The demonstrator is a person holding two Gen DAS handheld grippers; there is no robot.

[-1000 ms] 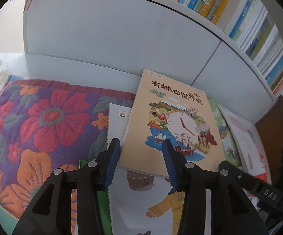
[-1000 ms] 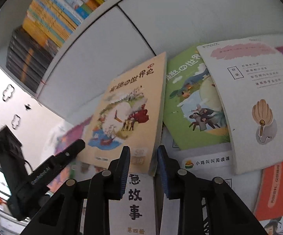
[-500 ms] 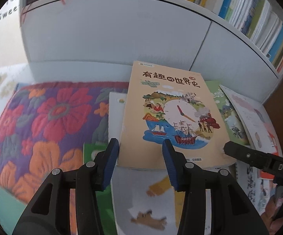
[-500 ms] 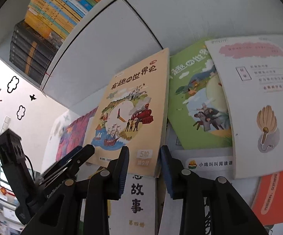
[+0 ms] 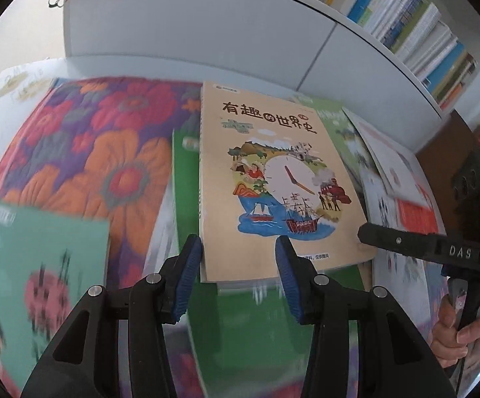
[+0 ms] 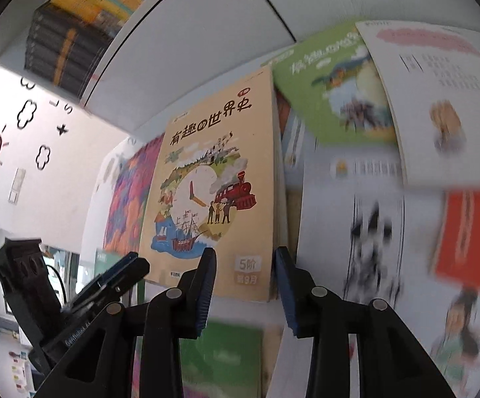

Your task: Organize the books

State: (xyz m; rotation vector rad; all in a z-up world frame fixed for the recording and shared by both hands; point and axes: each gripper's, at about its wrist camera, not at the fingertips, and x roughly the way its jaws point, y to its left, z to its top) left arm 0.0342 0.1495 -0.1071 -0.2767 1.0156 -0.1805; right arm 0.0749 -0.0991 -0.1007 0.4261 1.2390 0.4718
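Books lie spread on the flowery blanket point(image 5: 84, 152) below the white bookshelf point(image 5: 226, 30). The tan clock book point(image 5: 273, 179) sits on top, in the middle. Both tongs have pulled back from it. The left tongs point(image 5: 240, 277) stand apart, empty. The right tongs point(image 6: 243, 290) have just been opening, nothing between them. The book looks let go.

The right claw point(image 6: 244, 287) is opening wider around the tan book's point(image 6: 220, 182) corner, and a green book point(image 5: 37, 258) is coming into view.
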